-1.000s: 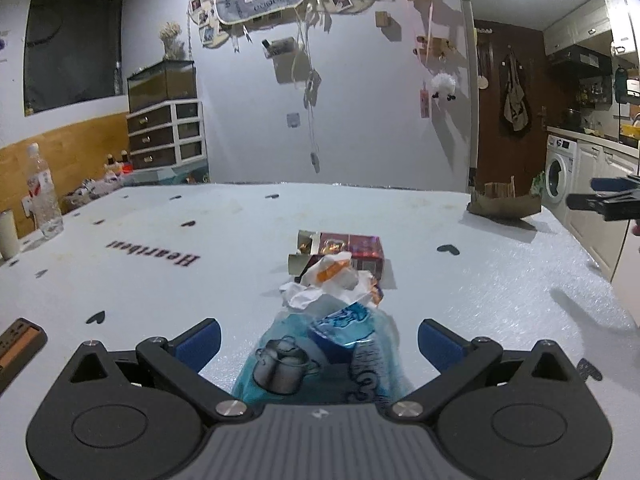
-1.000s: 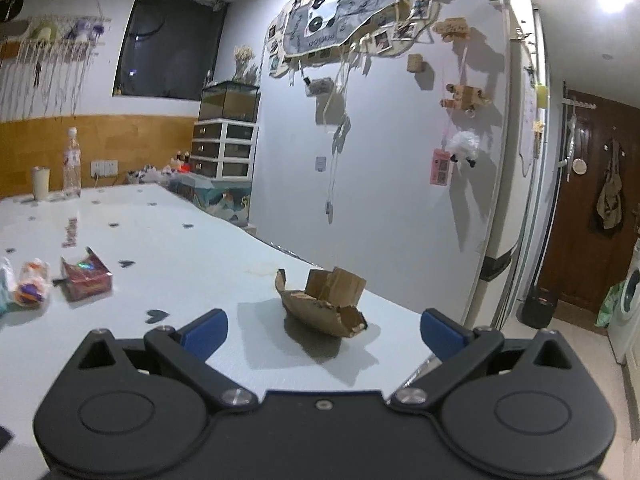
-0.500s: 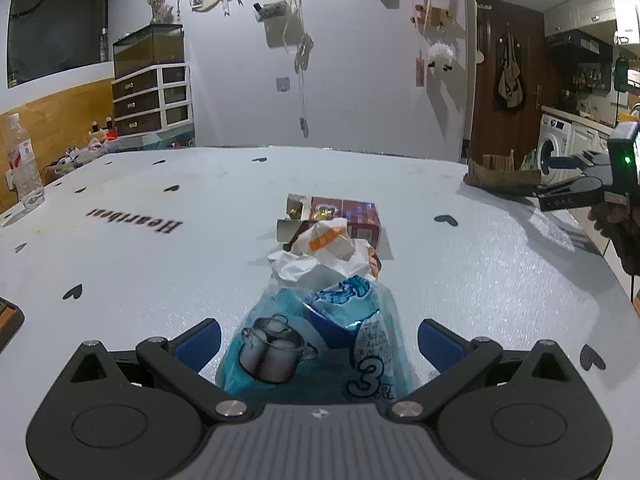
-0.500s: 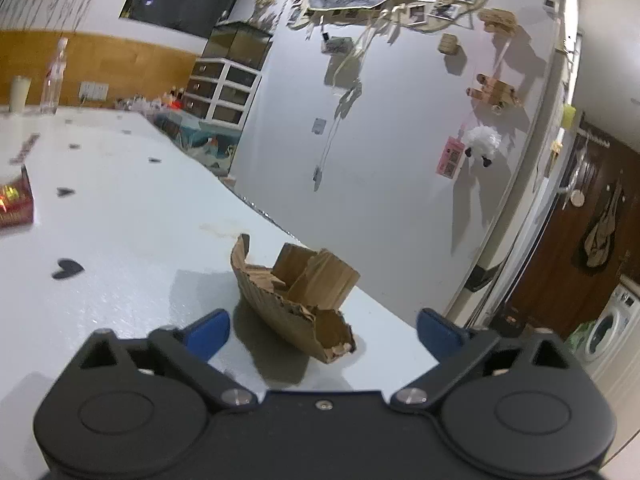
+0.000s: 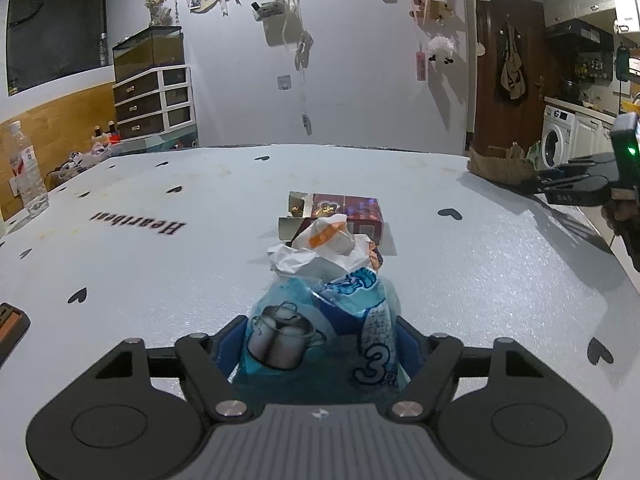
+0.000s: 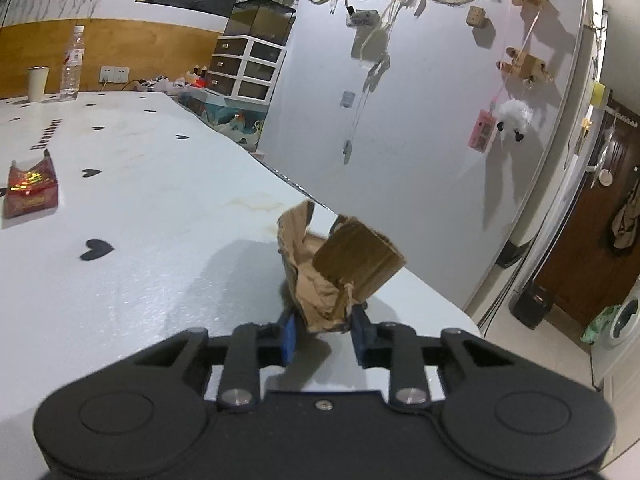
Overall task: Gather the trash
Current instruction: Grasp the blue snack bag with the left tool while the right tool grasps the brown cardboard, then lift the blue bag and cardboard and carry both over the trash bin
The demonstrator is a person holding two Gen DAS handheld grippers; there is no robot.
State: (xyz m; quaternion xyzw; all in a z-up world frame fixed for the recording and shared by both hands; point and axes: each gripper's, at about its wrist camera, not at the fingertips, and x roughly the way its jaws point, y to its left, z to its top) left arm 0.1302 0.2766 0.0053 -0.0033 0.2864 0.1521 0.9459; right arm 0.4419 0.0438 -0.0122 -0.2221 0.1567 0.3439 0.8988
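A blue printed plastic bag (image 5: 344, 300) lies on the white table (image 5: 160, 272) between the fingers of my left gripper (image 5: 320, 336). Its jaws are closing, and the blue pads touch the bag's sides. Behind the bag sit a crumpled white wrapper (image 5: 320, 248) and a red box (image 5: 344, 210) with an open flap. At the table's far right corner, my right gripper (image 6: 324, 330) is shut on a torn piece of brown cardboard (image 6: 340, 264). The left wrist view shows that cardboard (image 5: 500, 164) too. The red box (image 6: 32, 188) appears at the left of the right wrist view.
A water bottle (image 6: 72, 68) and a pale cup (image 6: 38, 84) stand at the table's far side. A dark flat object (image 5: 10, 328) lies at the left edge. The table's edge (image 6: 400, 276) runs just behind the cardboard, with the floor and a washing machine (image 5: 556, 140) beyond.
Both grippers went from wide open to closed in: the left onto the blue bag, the right onto the cardboard after moving up to it and rolling.
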